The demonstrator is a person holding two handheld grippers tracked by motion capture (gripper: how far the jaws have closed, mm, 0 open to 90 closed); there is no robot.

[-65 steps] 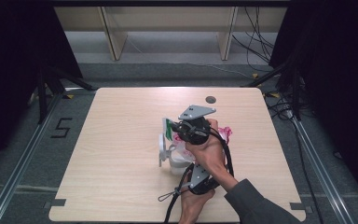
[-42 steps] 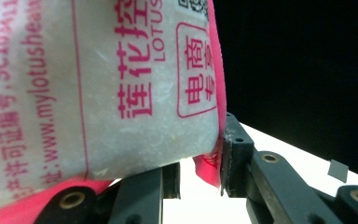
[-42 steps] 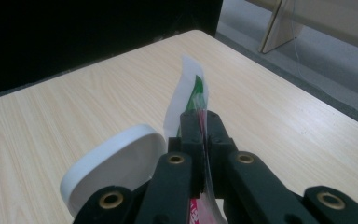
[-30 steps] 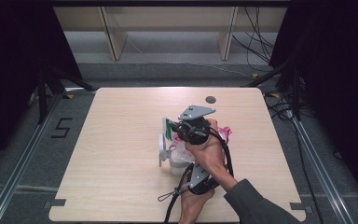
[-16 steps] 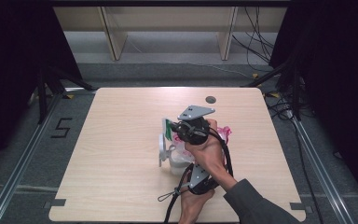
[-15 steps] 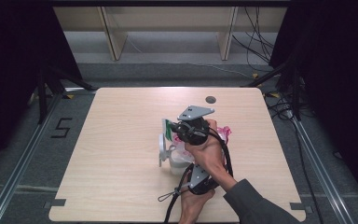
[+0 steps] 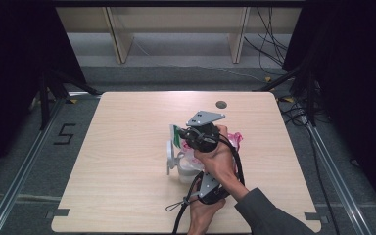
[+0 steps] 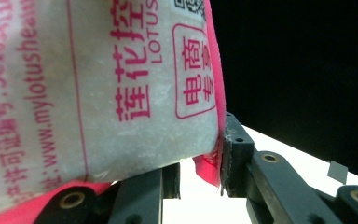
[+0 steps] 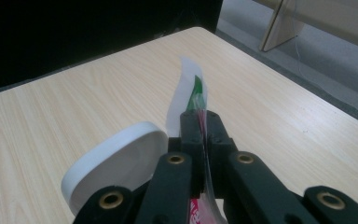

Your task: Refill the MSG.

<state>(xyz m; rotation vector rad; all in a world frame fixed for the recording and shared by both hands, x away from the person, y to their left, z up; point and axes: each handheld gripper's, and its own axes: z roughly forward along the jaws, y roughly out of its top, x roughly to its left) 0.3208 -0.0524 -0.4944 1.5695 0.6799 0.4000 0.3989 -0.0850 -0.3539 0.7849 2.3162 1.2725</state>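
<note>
bag [image 8: 98, 93]: white, pink print and edges | lid [image 9: 116, 163]: white | table [image 7: 127, 147]: pale woodgrain | fingers [image 9: 193, 135]: black

Black two-jawed right claw [image 9: 204, 122] with brass-coloured pivot screws, grey three-cornered top plate, black trailing cable, grey sleeve [image 7: 269, 215].

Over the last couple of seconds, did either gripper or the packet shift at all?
Nothing visibly changed. The left gripper still clamps the pink-and-white packet, the right gripper stays pinched shut on the packet's thin film edge, and the white lid sits where it was on the table.
</note>
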